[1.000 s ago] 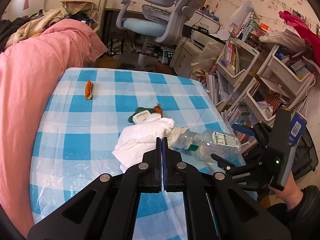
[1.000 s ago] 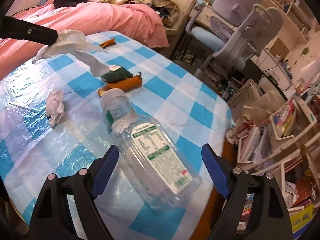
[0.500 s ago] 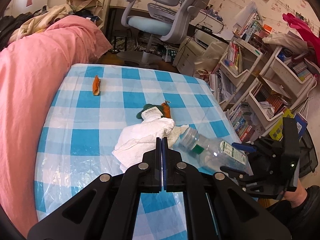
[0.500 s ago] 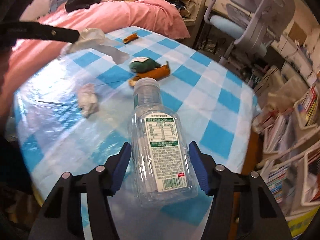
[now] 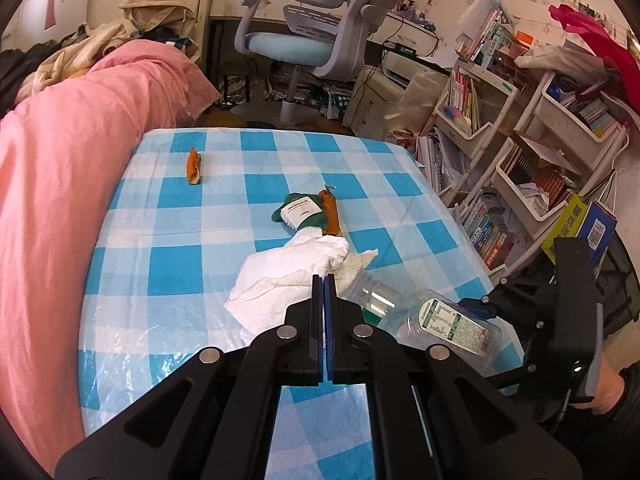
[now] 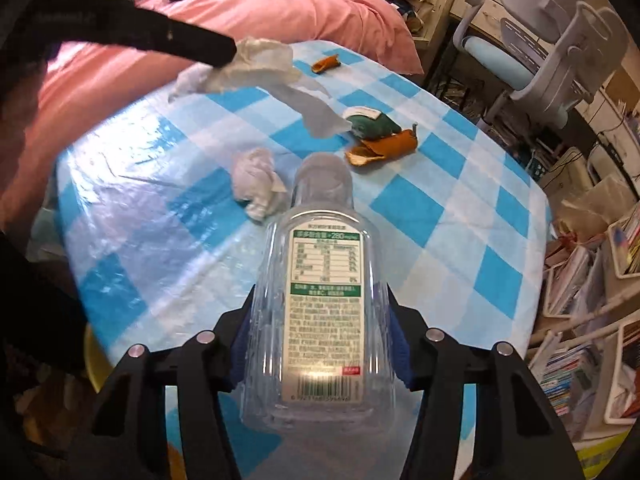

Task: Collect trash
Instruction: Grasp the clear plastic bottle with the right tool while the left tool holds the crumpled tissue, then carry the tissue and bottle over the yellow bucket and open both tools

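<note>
My left gripper (image 5: pixel 324 280) is shut on a white paper towel (image 5: pixel 288 272) and holds it above the checked table; the towel also shows hanging from that gripper in the right wrist view (image 6: pixel 260 68). My right gripper (image 6: pixel 320 312) is shut on a clear plastic bottle (image 6: pixel 324 300) with a white and green label, at the table's right edge; the bottle also shows in the left wrist view (image 5: pixel 436 324). A crumpled tissue (image 6: pixel 258 186), a green wrapper (image 5: pixel 298 210) and an orange peel (image 5: pixel 194 166) lie on the table.
The table has a blue and white checked cloth (image 5: pixel 180 240). A pink bed (image 5: pixel 60 140) runs along its left side. An office chair (image 5: pixel 320 32) stands behind it. Shelves of books (image 5: pixel 540 140) crowd the right. A second orange peel (image 6: pixel 384 146) lies by the green wrapper.
My right gripper has closed on the bottle and lifted it at the table's edge. My left gripper still holds the paper towel and has shifted slightly.
</note>
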The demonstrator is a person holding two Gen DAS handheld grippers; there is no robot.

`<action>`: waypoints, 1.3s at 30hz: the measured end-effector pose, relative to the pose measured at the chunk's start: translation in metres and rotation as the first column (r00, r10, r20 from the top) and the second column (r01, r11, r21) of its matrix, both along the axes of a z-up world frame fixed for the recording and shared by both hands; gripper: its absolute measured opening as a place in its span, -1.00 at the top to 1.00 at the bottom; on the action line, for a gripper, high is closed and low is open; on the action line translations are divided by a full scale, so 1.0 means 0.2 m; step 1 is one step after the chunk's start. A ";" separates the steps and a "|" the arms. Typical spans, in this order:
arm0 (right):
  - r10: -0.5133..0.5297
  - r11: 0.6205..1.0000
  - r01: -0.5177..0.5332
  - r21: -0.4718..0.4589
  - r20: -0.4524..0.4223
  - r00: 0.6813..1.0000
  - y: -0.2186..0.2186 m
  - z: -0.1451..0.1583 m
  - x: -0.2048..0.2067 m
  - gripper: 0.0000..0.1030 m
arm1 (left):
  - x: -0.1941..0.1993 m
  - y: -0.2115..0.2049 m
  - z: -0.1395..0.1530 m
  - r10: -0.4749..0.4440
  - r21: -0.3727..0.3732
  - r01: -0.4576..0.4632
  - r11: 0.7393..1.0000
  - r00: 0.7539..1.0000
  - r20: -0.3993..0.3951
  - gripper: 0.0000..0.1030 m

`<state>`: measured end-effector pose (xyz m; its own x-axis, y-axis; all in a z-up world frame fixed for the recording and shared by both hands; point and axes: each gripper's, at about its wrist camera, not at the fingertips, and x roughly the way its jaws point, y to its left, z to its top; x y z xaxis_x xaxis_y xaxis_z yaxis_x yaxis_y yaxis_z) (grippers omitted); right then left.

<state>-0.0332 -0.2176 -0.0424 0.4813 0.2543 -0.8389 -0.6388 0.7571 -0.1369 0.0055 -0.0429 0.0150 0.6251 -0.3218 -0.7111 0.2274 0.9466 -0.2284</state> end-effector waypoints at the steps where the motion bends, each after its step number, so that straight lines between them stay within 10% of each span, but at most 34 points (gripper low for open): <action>1: -0.003 1.000 0.003 0.014 -0.006 1.000 0.00 0.01 -0.01 -0.06 | -0.01 0.00 0.00 0.000 0.006 0.000 1.000 1.000 0.003 0.97; 14: 0.019 0.981 -0.007 0.193 -0.057 0.998 0.00 0.10 -0.08 -0.05 | -0.10 0.05 0.04 0.013 0.023 -0.014 1.000 0.999 0.029 0.97; 24: 0.266 0.937 -0.235 0.259 -0.091 0.960 0.19 0.11 -0.30 -0.05 | -0.16 0.12 0.08 0.042 0.013 -0.042 0.999 0.998 0.049 0.98; 39: 0.465 0.885 -0.449 0.119 -0.231 0.855 0.50 -0.14 -0.62 -0.12 | -0.28 0.19 0.06 0.045 0.029 -0.046 0.999 0.998 0.034 0.98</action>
